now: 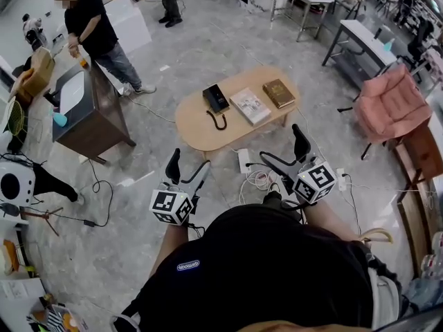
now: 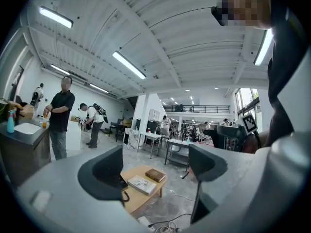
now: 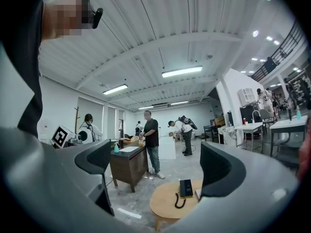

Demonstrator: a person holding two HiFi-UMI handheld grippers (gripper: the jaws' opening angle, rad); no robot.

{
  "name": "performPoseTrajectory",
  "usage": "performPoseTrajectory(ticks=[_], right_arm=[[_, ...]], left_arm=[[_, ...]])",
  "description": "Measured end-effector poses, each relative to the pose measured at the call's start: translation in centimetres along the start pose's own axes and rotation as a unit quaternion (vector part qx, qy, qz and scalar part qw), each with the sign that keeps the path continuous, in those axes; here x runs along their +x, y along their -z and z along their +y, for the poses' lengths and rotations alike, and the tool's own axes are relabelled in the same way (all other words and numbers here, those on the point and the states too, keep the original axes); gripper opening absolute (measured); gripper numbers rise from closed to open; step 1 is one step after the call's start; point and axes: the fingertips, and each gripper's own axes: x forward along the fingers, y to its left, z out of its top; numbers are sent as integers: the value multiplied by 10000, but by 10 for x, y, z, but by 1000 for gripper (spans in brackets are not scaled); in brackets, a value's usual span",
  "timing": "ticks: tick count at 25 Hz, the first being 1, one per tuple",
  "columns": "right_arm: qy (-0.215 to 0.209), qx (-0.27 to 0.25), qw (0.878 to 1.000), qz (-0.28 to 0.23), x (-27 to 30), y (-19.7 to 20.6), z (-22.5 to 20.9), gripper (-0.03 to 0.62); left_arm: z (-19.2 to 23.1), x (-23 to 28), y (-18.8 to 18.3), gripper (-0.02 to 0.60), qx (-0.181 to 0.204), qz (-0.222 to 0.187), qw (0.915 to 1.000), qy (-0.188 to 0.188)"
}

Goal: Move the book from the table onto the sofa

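On the low oval wooden table (image 1: 201, 126) lie a brown book (image 1: 278, 93), a pale book (image 1: 250, 106) and a black phone (image 1: 215, 98) with a curled cord. The same brown book (image 2: 155, 174) and pale book (image 2: 142, 184) show in the left gripper view. The right gripper view shows the phone (image 3: 185, 188) on the table's end. My left gripper (image 1: 187, 171) and right gripper (image 1: 285, 156) hang short of the table, both open and empty. A pink sofa chair (image 1: 391, 102) stands to the right.
At the left stands a dark wooden cabinet (image 1: 90, 116) with a person (image 1: 93, 30) beside it. Cables and a power strip (image 1: 257, 178) lie on the floor between me and the table. Grey desks (image 1: 360, 37) stand at the back right.
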Motion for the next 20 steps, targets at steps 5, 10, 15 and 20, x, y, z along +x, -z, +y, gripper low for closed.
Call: performPoseTrajectory(ticks=[5, 10, 15, 20], right_arm=[[-89, 119, 9999, -21, 15, 4, -16, 585], [-121, 198, 9997, -15, 16, 12, -44, 584], [7, 259, 9997, -15, 12, 10, -86, 586], [124, 289, 9995, -34, 8, 8, -123, 586]], left_arm=[[9, 17, 1, 413, 33, 97, 9999, -137], [9, 46, 7, 413, 37, 169, 9995, -255], [-2, 91, 6, 413, 17, 189, 9996, -227], [-18, 133, 10, 413, 77, 348, 9994, -47]])
